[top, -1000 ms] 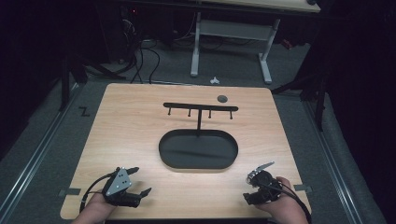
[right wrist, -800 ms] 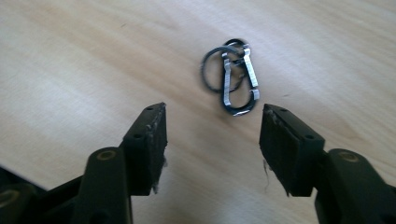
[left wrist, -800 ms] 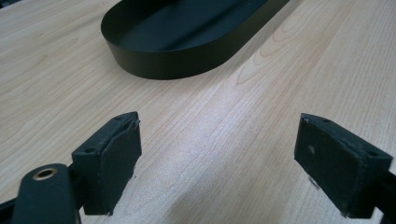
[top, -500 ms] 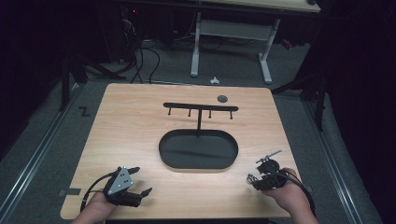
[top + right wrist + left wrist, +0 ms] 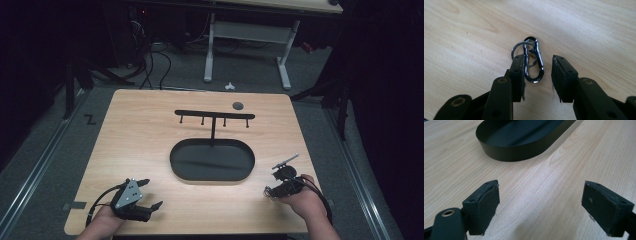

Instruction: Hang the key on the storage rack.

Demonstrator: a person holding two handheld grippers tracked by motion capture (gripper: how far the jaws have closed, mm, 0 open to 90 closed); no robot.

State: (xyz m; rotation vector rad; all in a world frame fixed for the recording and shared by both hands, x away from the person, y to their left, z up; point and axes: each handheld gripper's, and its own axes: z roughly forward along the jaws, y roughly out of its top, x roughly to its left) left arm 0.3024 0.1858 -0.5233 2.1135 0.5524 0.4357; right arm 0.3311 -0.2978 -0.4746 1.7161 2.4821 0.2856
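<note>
A silver carabiner clip [image 5: 535,79] with a key ring [image 5: 515,48] on its far end lies flat on the wooden table [image 5: 150,135]. My right gripper [image 5: 539,62] points down at it, and its jaws have just been closing. The clip is between them: the left pad [image 5: 520,72] is right against it, while a gap remains at the right pad [image 5: 559,75]. In the high view the right gripper [image 5: 276,184] is near the table's front right. My left gripper [image 5: 152,193] rests at the front left, open wide with nothing between its pads [image 5: 486,205].
A black oval tray [image 5: 175,160] sits mid-table, and its wall [image 5: 514,152] is just ahead of the left gripper. Behind it stands a black T-shaped rack [image 5: 215,115] with several hooks. A small dark disc [image 5: 238,105] lies near the far edge.
The right hand has shifted a little farther up the table and tipped down over the clip, and its jaws have narrowed around it. The left hand has stayed put.
</note>
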